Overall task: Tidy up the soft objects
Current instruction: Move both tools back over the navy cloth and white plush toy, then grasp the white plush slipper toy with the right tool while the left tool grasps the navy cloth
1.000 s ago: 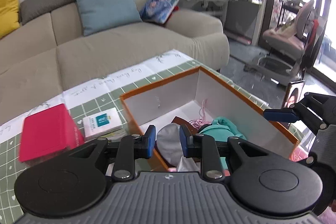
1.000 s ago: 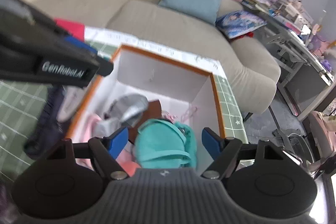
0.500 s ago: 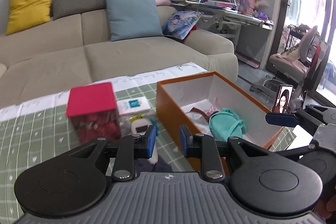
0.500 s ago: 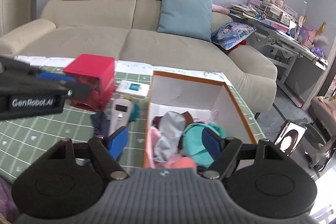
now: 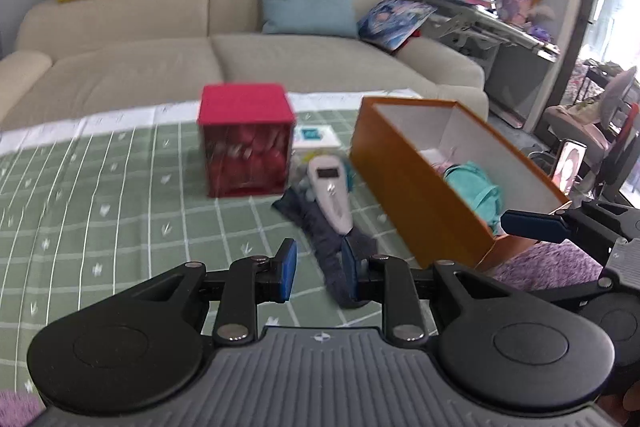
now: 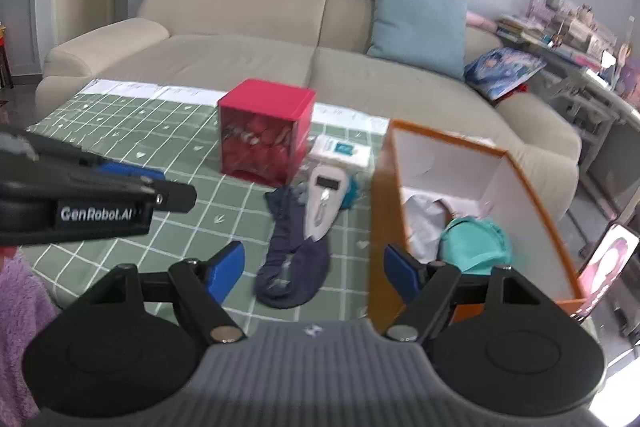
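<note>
One dark navy sock point(image 6: 290, 259) lies limp on the green checked worktop point(image 5: 120, 195), beside the orange cardboard box point(image 5: 420, 203), with a white plastic handheld device point(image 6: 324, 203) resting on its upper end. Left tongs point(image 5: 316, 269) stand narrowly parted and empty; right tongs point(image 6: 314, 267), empty, are closing from wide. Pulling the sock could drag that device off; a shallow pinch may slip.
</note>
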`<action>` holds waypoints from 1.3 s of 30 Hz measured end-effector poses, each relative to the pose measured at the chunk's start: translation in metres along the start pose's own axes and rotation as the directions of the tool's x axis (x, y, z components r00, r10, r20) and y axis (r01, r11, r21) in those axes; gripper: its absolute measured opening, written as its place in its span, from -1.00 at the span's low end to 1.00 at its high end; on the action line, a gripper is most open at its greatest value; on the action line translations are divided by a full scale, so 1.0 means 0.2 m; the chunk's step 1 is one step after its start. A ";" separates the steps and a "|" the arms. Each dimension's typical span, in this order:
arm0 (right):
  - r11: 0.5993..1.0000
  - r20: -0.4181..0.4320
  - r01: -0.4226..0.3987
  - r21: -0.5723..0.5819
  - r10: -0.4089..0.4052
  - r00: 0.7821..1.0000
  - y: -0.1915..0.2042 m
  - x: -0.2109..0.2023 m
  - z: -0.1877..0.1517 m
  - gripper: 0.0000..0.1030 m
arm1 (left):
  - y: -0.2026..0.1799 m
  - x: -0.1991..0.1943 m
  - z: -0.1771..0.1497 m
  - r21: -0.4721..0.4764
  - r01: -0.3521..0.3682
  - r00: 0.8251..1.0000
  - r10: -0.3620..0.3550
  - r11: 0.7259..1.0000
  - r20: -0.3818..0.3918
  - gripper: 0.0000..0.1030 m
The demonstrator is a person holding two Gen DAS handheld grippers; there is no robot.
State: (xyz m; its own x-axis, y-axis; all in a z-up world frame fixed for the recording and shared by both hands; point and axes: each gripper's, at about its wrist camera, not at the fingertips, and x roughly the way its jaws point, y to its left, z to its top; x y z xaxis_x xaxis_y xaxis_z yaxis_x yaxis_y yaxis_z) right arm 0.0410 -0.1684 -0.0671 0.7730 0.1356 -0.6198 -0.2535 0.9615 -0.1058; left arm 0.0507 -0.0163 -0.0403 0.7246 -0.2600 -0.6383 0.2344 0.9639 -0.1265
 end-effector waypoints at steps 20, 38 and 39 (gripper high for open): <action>0.997 -0.119 0.014 -0.074 -0.023 0.993 0.06 0.58 0.08 -0.24 | 0.15 0.42 0.07 -0.026 0.002 0.995 -0.004 1.000 -0.101 0.13; 0.998 -0.149 0.068 0.007 -0.066 0.987 -0.01 1.10 0.15 -0.39 | 0.28 1.07 0.22 -0.034 0.106 0.973 -0.111 0.994 -0.202 0.25; 0.997 -0.151 0.070 0.012 -0.068 0.986 -0.01 1.11 0.14 -0.39 | 0.28 1.09 0.22 -0.034 0.099 0.973 -0.104 0.995 -0.207 0.21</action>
State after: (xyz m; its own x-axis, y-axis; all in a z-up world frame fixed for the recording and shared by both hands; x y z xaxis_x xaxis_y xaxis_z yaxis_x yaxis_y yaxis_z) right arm 0.2297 -0.1337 -0.1819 0.6914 0.0324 -0.7218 -0.1918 0.9714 -0.1402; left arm 0.2498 -0.0213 -0.1537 0.5468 -0.3408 -0.7648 0.2826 0.9349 -0.2146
